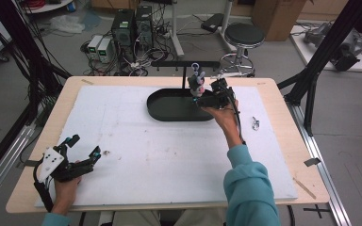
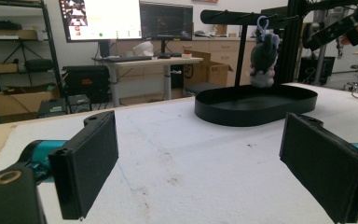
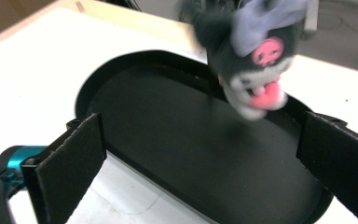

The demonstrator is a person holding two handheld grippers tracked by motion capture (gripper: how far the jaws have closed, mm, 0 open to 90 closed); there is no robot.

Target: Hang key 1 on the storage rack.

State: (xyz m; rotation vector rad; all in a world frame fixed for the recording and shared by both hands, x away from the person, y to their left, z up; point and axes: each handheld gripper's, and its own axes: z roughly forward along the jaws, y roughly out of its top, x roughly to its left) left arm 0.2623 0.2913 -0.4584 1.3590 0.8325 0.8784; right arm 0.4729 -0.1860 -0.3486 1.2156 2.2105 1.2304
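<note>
A grey plush toy [image 1: 197, 82] with a lilac ear and pink spots hangs by a loop from the bar of a black stand [image 1: 185, 63], above a black oval tray [image 1: 169, 112]. My right gripper [image 1: 203, 94] sits just right of the toy, jaws open. In the right gripper view the toy [image 3: 251, 56] hangs blurred ahead of the open right gripper [image 3: 205, 158], over the tray [image 3: 177, 135], with nothing between the pads. My left gripper [image 1: 86, 145] rests open at the table's near left. The left gripper view looks past that gripper's open jaws [image 2: 200, 172] to the toy [image 2: 263, 58] and tray [image 2: 256, 112] farther off.
A white mat [image 1: 169, 155] covers most of the wooden table. A small metal clip [image 1: 255, 123] lies to the right of the right forearm, and a tiny object [image 1: 106, 152] lies beside the left gripper. A stool [image 1: 244, 35] stands beyond the table's far edge.
</note>
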